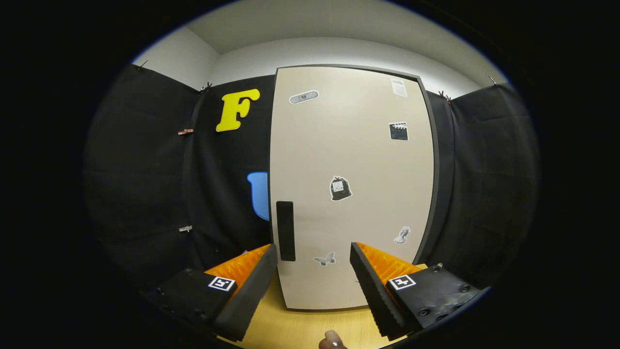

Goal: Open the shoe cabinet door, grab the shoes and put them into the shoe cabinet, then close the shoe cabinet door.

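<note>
Facing the closed shoe cabinet door [351, 189], tool [314, 254] fingers spread.

1. This is a staged recording booth inside a plain indoor room, not a lived-in home: black cloth [145, 184] is hung as makeshift walls, to either side beyond the fingers.
2. Small clips [185, 131] pin the cloth panels together along their seams and top edges.
3. Above the cloth, bare white walls [339, 51] and a pale ceiling show.
4. Straight ahead of the fingers stands a lone beige shoe cabinet [348, 194], its door shut, with a dark handle [285, 230] and scattered stickers [340, 188].
5. It rests on a light wooden surface [310, 325] that stretches back under the fingers.
</note>
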Available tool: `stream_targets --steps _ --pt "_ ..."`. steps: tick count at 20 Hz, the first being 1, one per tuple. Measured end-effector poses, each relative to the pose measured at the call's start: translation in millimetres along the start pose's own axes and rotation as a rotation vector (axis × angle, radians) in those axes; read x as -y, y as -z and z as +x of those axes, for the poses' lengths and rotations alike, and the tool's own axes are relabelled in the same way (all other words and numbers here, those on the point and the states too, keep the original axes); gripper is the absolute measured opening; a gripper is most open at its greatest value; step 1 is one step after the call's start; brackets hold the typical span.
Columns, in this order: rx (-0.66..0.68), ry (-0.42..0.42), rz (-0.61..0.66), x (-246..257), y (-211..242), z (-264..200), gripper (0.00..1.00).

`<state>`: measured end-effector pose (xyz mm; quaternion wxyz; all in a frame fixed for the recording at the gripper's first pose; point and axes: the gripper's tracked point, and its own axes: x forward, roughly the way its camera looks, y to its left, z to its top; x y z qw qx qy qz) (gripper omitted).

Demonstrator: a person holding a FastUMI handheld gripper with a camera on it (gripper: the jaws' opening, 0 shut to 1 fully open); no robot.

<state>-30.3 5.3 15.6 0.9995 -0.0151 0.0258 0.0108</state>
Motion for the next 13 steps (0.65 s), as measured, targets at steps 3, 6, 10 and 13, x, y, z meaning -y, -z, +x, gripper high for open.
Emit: stream_targets --steps 3,6,10,13 --pt "-0.002 0.004 -0.001 2.2 0.7 3.1 0.99" --pt "-0.002 0.010 0.008 4.6 0.5 4.6 0.99" --pt "-0.003 0.011 0.009 7.5 0.2 4.1 0.99" --pt "-0.005 0.014 0.002 8.8 2.2 2.8 0.99"
